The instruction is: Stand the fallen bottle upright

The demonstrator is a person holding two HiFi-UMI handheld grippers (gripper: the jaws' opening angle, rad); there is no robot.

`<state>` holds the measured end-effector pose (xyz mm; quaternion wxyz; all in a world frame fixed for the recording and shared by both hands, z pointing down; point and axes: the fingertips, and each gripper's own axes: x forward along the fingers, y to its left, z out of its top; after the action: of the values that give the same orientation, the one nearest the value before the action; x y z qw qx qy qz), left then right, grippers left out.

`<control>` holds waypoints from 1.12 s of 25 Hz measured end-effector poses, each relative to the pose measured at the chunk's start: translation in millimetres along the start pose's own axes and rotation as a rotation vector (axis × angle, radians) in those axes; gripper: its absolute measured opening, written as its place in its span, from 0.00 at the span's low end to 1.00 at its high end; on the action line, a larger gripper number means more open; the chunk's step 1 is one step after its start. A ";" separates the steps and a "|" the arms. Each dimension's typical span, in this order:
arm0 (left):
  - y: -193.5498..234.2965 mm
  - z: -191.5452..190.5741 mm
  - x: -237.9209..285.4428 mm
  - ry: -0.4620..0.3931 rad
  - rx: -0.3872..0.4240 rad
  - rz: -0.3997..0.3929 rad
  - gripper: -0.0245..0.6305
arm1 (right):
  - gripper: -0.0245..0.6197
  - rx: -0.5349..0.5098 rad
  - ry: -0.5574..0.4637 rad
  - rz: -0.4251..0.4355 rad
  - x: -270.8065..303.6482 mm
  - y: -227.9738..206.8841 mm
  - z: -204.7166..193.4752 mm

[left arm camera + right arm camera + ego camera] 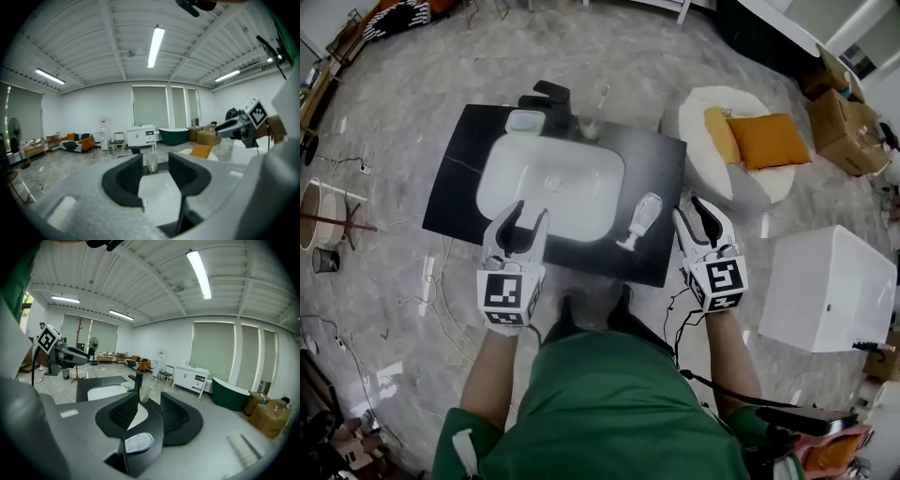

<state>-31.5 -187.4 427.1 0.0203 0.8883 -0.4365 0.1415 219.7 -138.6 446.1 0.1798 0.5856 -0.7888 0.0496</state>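
The fallen bottle (639, 221), white and translucent, lies on its side on the black counter (661, 178) just right of the white basin (551, 192). My right gripper (691, 208) hovers open a little to the right of the bottle, apart from it. In the right gripper view the bottle (138, 442) shows low, beneath the open right gripper (150, 404), with nothing between the jaws. My left gripper (531, 214) hangs open over the basin's front edge. The left gripper view shows the left gripper (155, 164) empty.
A black faucet (551, 98), a soap dish (525, 121) and a clear glass (592, 120) stand at the counter's back edge. A white pouf with orange cushions (741, 141) and a white box (825, 286) sit on the floor to the right. Cables (441, 300) trail at left.
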 end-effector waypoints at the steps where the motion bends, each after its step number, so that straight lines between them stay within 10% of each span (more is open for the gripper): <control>1: -0.5 -1.8 1.8 0.004 -0.006 0.016 0.30 | 0.24 -0.033 0.014 0.024 6.2 -0.8 -3.3; 28: 8.1 -62.9 -57.1 0.094 -0.156 0.446 0.30 | 0.37 -1.224 0.461 0.924 71.3 82.1 -206.3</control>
<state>-85.5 -138.4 471.3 0.0775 0.7581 -0.6300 0.1496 171.1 -118.2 673.2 0.5891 -0.0280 -0.7817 -0.2029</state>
